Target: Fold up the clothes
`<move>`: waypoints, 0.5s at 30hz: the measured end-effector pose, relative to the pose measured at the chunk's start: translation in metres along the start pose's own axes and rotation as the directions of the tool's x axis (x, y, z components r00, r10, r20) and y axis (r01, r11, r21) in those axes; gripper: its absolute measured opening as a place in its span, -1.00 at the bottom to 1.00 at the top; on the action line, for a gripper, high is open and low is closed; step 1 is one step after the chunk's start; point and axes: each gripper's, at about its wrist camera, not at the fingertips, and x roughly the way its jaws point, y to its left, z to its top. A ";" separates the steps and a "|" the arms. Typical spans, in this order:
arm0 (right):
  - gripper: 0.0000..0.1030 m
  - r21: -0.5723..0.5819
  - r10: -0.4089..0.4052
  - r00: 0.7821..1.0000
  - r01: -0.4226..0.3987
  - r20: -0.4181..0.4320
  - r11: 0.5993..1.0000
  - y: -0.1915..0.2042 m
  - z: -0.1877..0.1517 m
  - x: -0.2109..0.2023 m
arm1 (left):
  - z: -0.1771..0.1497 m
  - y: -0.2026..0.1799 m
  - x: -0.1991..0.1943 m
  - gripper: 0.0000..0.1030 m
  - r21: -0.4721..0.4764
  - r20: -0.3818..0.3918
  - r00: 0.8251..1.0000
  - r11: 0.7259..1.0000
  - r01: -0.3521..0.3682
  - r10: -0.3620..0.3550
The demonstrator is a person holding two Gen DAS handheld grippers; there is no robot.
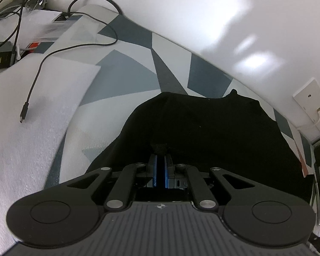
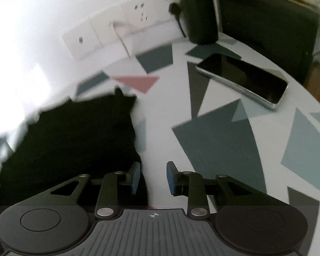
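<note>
While a bunched fold of the black garment (image 1: 202, 132) is pinched between the blue pads of the left gripper (image 1: 160, 155), whose jaws are pressed together on the cloth, the rest of the fabric is seen spread over the patterned tablecloth (image 1: 126, 72) close to the white wall. The garment is plain, dark and matte, with a rumpled outline and a small peak at its far edge; no print, label or logo can be made out on it. The right gripper (image 2: 153, 176) is held with its jaws spread apart just beside the garment's right edge, nothing between them. A dark phone (image 2: 243, 79) is laid screen-up farther right, well apart from the cloth. No readable writing is shown anywhere.
</note>
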 end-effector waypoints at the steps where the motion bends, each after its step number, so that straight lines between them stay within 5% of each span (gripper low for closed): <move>1: -0.39 0.023 0.022 1.000 -0.022 0.010 0.999 -0.002 0.004 0.000 | 0.000 -0.001 0.000 -0.86 0.006 0.002 1.000 1.000 -0.002 0.002; 6: -0.38 0.059 0.048 0.999 -0.047 -0.013 0.997 0.006 0.018 0.027 | -0.001 -0.005 0.000 -0.85 0.028 0.011 1.000 0.999 -0.016 0.015; 8: -0.73 0.021 0.022 0.997 -0.021 -0.069 1.000 0.012 0.015 0.039 | -0.001 -0.006 0.000 -0.85 0.034 0.012 1.000 0.999 -0.018 0.018; 12: -0.67 -0.093 -0.029 0.995 0.020 -0.098 0.995 0.018 0.005 0.034 | -0.001 -0.003 -0.001 -0.85 0.022 0.013 1.000 1.000 -0.010 0.009; 15: -0.44 -0.135 -0.069 0.990 0.052 -0.122 0.990 0.022 0.009 0.031 | -0.003 -0.004 -0.002 -0.83 0.037 0.022 1.000 0.999 -0.011 0.010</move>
